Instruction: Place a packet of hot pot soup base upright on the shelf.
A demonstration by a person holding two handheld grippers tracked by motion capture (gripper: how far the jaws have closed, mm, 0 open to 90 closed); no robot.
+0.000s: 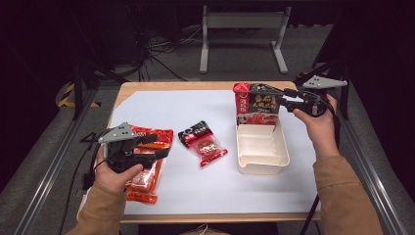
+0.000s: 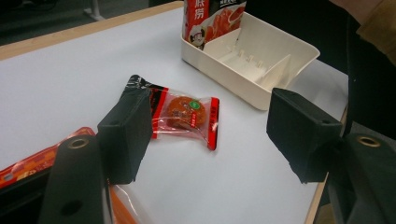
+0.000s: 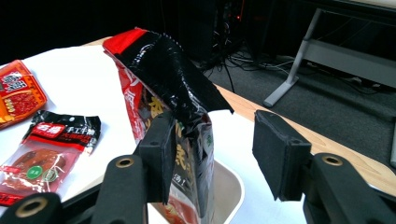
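Note:
A tall black-and-red packet stands upright at the far end of a cream bin. My right gripper is at the packet's upper right corner. In the right gripper view it is open; the packet lies against one pad, with a gap to the other. My left gripper hovers open above an orange packet at the front left. Its jaws stand wide apart with nothing between them. A small red-and-black packet lies flat beyond them, mid-table.
A white sheet covers most of the wooden table. The bin's near compartments hold nothing. A grey metal stand and cables are on the floor behind the table. Rails run along both sides.

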